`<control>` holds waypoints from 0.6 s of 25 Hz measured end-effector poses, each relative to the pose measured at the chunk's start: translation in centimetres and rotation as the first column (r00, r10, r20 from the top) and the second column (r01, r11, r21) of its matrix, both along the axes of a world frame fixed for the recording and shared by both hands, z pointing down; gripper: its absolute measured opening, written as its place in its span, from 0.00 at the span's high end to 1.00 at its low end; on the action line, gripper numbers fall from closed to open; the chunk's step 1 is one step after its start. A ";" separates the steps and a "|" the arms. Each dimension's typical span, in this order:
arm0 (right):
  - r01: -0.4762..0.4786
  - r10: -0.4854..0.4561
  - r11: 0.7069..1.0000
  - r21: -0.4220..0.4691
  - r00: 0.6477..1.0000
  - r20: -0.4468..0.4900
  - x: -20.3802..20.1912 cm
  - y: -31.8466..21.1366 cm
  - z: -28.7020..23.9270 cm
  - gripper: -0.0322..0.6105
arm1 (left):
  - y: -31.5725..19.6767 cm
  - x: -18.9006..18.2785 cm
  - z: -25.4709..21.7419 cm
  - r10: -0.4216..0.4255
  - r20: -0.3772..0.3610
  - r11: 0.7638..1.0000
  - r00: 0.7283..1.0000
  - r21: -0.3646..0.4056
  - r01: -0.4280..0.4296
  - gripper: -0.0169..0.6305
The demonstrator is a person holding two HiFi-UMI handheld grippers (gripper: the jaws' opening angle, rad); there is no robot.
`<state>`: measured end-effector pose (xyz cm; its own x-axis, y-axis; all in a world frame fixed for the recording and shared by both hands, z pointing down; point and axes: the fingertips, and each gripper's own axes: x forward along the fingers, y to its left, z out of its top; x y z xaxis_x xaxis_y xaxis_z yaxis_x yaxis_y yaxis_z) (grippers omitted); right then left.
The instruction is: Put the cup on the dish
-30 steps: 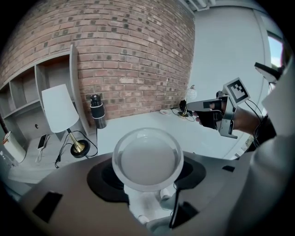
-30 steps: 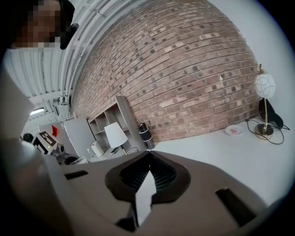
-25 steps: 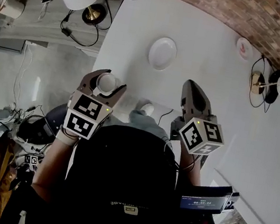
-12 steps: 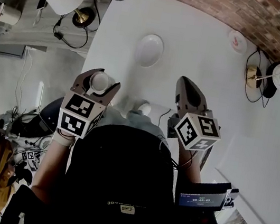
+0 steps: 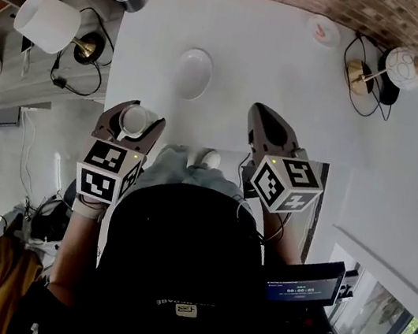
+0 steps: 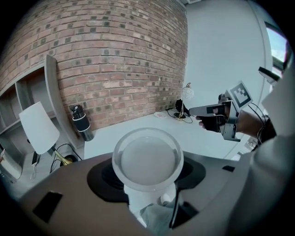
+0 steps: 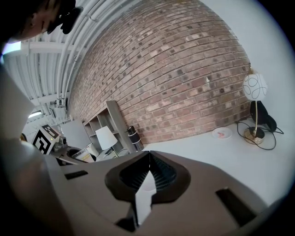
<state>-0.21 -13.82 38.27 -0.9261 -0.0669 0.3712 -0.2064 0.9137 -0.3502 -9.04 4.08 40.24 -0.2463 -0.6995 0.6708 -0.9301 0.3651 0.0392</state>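
Half of the job looks done to us: the left gripper (image 5: 136,113) pinches the cup (image 6: 147,159) between its widely spread jaws and holds it upright, mouth up, in the air by the near edge of the table (image 5: 290,72). The dish (image 5: 193,73) lies further in on the table, bare, well apart from the cup. The right gripper (image 5: 259,116) is empty, its jaws pressed together. We judge that carrying the cup over the dish, lowering it and letting go are left.
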 end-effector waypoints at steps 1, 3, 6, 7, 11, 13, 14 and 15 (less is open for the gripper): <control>-0.014 0.014 1.000 0.000 1.000 0.001 0.0 -0.2 -0.1 0.95 | -0.3 -0.3 0.1 0.013 0.002 1.000 1.000 0.000 -0.013 0.57; -0.041 0.041 0.999 0.002 0.999 0.004 -0.1 -0.6 -0.3 0.94 | -1.0 -1.0 0.3 0.039 0.005 0.999 0.999 -0.004 -0.039 0.57; -0.084 0.084 0.996 0.008 0.996 0.005 -0.2 -1.2 -0.7 0.94 | -2.1 -1.8 0.4 0.087 0.002 0.996 0.996 -0.008 -0.087 0.57; -0.098 0.098 0.995 0.008 0.995 0.003 -0.2 -1.4 -0.8 0.94 | -2.5 -2.1 0.4 0.103 0.001 0.995 0.995 -0.007 -0.103 0.57; -0.163 0.163 0.987 0.007 0.987 -0.004 0.0 -2.0 -0.9 0.94 | -4.1 -3.4 0.8 0.161 -0.001 0.987 0.987 -0.015 -0.161 0.57; -0.196 0.197 0.980 0.005 0.980 -0.007 0.2 -2.4 -1.0 0.95 | -4.9 -4.1 1.1 0.186 0.000 0.982 0.983 -0.019 -0.186 0.57; -0.211 0.211 0.977 0.006 0.977 -0.009 0.3 -2.5 -1.0 0.94 | -5.3 -4.4 1.2 0.198 -0.001 0.980 0.980 -0.018 -0.198 0.57; -0.225 0.225 0.974 0.008 0.974 -0.012 0.4 -2.7 -1.1 0.94 | -5.7 -4.7 1.3 0.210 -0.004 0.978 0.978 -0.015 -0.210 0.57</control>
